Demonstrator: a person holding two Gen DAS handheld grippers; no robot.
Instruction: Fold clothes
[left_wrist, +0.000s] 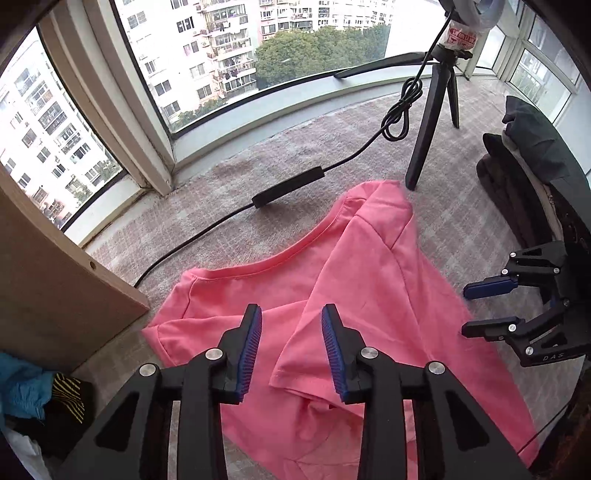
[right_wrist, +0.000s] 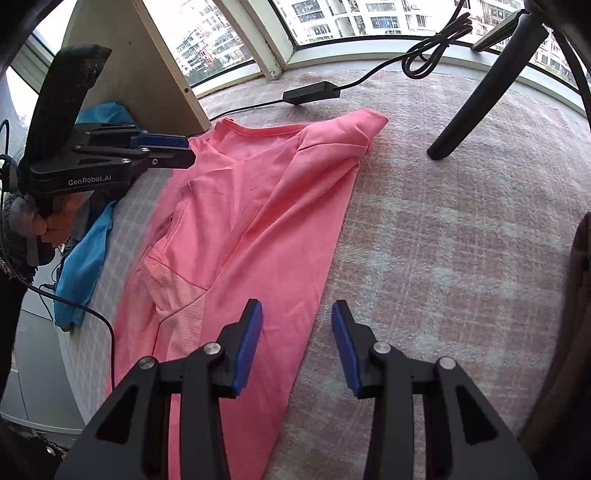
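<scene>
A pink T-shirt (left_wrist: 369, 277) (right_wrist: 258, 203) lies spread on the pinkish checked cloth surface (right_wrist: 443, 240), one side and sleeve folded in over its middle. My left gripper (left_wrist: 291, 312) (right_wrist: 190, 149) hangs open above the folded part near the sleeve hem, with nothing between its blue pads. My right gripper (right_wrist: 295, 306) (left_wrist: 464, 310) stands open over the shirt's right edge, one finger above the fabric and the other above the bare surface. It holds nothing.
A black tripod (left_wrist: 432, 122) (right_wrist: 476, 96) stands beyond the shirt, with a black cable and adapter box (left_wrist: 288, 186) (right_wrist: 310, 92) lying near the window. A wooden panel (left_wrist: 55, 266) and blue clothing (right_wrist: 85, 266) sit at the left. Dark folded clothes (left_wrist: 517, 166) are piled at the right.
</scene>
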